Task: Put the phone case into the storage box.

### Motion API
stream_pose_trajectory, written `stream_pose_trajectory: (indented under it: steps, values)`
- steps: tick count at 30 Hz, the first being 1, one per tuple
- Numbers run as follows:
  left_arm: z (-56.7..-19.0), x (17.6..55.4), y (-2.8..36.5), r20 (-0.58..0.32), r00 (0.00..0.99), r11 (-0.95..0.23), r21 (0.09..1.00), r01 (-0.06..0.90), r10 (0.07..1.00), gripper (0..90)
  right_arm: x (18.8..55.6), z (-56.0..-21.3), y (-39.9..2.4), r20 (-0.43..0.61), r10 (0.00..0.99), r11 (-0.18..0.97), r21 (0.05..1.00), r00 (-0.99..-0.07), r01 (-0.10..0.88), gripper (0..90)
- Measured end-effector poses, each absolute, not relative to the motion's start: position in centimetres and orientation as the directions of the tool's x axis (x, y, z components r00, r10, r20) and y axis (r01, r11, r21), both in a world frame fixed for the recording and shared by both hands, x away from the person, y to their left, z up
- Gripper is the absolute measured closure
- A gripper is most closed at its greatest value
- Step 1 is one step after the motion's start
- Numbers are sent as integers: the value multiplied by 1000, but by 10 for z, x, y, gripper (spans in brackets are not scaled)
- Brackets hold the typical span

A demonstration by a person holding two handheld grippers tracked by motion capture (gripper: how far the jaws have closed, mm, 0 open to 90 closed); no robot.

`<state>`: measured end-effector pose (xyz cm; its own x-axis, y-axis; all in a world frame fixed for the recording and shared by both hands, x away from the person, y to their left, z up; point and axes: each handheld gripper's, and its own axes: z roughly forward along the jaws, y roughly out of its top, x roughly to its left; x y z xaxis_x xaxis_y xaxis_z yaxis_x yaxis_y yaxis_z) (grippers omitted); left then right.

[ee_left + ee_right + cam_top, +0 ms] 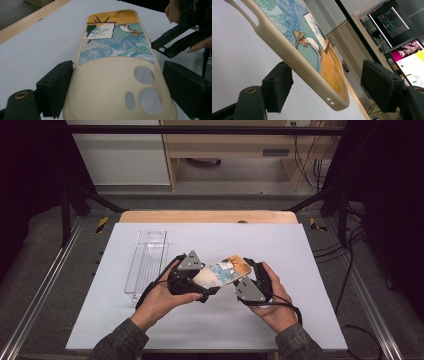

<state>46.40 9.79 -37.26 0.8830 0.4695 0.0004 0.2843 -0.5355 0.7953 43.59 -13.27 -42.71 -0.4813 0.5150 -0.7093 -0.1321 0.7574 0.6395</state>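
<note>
Phone case (225,271) held above the white tabletop (310,270), between both tools. Left tool (117,87): jaws straddle the camera-cutout end; left pad touches the edge, right pad stands off, so whether it clamps I cannot tell. Right tool (329,86): jaws apart around the orange end, no contact. Advice: centre the rim between the pads before closing. Case is cream, matte, rounded, seemingly soft, with a painted back. Clear tray (146,262) lies to the left.

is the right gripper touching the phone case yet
Apart. In the right gripper view, the right gripper straddles the phone case end, but background shows between the case and each pad.
</note>
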Motion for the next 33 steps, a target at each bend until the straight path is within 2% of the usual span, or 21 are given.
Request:
stream_pose_trajectory:
  steps: [33]
  values:
    - [-370, 467, 98, -23, 892, -547, 782, 298, 452, 111, 431, -431, -123, -772, 412, 801, 560, -485, -212, 520]
